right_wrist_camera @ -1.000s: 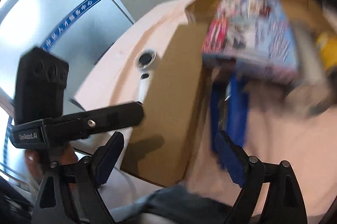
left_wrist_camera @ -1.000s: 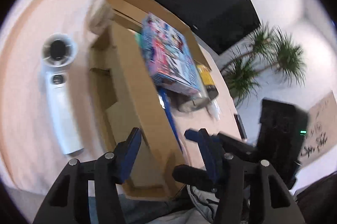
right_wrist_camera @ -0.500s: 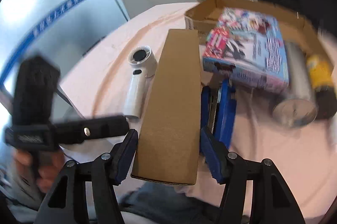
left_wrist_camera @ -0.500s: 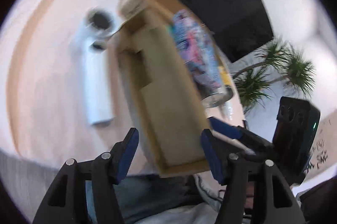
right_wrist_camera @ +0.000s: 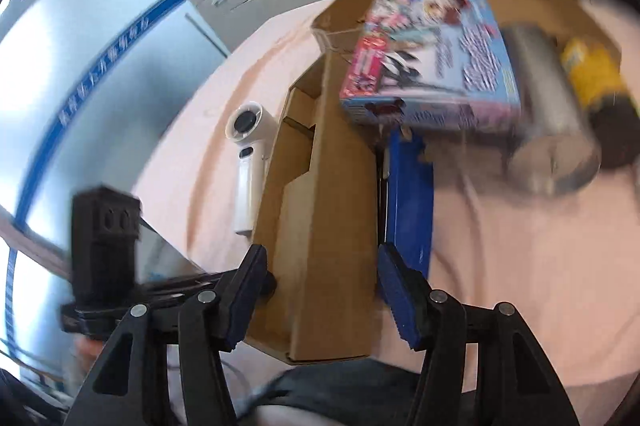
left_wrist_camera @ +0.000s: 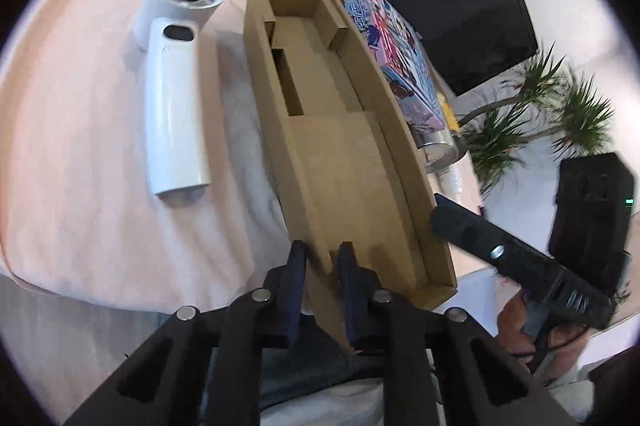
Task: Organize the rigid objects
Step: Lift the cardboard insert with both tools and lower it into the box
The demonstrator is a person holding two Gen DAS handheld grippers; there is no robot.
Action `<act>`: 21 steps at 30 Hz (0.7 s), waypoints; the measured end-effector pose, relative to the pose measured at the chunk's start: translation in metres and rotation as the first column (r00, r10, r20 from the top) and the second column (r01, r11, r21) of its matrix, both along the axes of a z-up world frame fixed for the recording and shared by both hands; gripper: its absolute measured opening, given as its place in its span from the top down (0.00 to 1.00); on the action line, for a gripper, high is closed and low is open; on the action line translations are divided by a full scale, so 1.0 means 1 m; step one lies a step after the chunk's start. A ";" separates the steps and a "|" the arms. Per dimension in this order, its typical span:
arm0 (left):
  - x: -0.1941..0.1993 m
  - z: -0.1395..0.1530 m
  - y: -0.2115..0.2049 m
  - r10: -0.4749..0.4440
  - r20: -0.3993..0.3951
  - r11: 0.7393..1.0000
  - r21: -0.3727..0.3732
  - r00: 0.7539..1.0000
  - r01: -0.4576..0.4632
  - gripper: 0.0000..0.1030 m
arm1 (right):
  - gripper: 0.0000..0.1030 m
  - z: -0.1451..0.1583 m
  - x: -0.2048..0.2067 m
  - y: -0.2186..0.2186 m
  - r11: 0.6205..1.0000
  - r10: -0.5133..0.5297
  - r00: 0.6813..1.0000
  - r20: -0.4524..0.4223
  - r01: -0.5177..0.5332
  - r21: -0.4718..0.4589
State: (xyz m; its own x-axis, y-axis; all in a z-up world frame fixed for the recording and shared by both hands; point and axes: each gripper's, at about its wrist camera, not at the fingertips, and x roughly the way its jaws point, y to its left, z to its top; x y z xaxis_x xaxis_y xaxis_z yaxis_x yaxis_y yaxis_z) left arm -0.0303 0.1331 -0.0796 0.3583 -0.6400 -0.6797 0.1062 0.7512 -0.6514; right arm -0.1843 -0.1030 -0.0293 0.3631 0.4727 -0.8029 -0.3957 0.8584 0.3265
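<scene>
The left gripper (left_wrist_camera: pixel 320 262) has just closed on the near wall of the open tray (left_wrist_camera: pixel 344 161), steadying it on the table (left_wrist_camera: pixel 80 145). The right gripper (right_wrist_camera: pixel 320 290), half open, spans the tray's width, probably gripping it. The fan (left_wrist_camera: pixel 176 93) lies beside the tray.

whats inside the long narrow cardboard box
Inside the long narrow brown cardboard box only folded cardboard insert panels and a dark rectangular slot show. No object sits in it; whatever lies beneath the insert is covered.

No legible text on the colourful printed box (right_wrist_camera: pixel 432 65), only blurred print
</scene>
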 end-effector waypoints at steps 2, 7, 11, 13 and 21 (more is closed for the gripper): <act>-0.002 0.005 -0.006 -0.001 0.010 0.999 0.036 1.000 0.001 0.85 | 0.57 -0.009 -0.001 0.014 0.997 0.038 0.999 -0.001 -0.038 -0.072; -0.013 0.030 -0.001 0.047 0.075 0.989 0.139 0.996 -0.057 0.85 | 0.82 -0.020 -0.009 0.025 0.990 0.039 0.998 0.058 -0.031 -0.140; -0.020 0.102 -0.002 0.050 0.256 0.954 0.273 0.965 -0.121 0.86 | 0.84 0.011 -0.015 0.023 0.998 0.047 0.977 0.210 -0.036 -0.055; -0.011 0.133 0.000 0.036 0.336 0.946 0.292 0.941 -0.141 0.86 | 0.85 0.040 -0.010 0.021 0.999 0.017 0.963 0.267 -0.024 0.025; 0.127 0.218 -0.020 -0.108 0.492 0.912 0.394 0.864 -0.111 0.87 | 0.85 0.155 0.099 0.006 0.984 -0.150 0.885 0.440 0.092 0.151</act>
State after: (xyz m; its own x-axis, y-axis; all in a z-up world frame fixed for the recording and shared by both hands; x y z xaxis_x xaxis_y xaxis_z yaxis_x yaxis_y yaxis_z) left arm 0.0971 0.1136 0.1381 0.7142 -0.3541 -0.6038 0.3285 0.9313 -0.1576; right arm -0.0848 -0.0969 0.1255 0.7310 0.4859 -0.4790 -0.4204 0.8737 0.2447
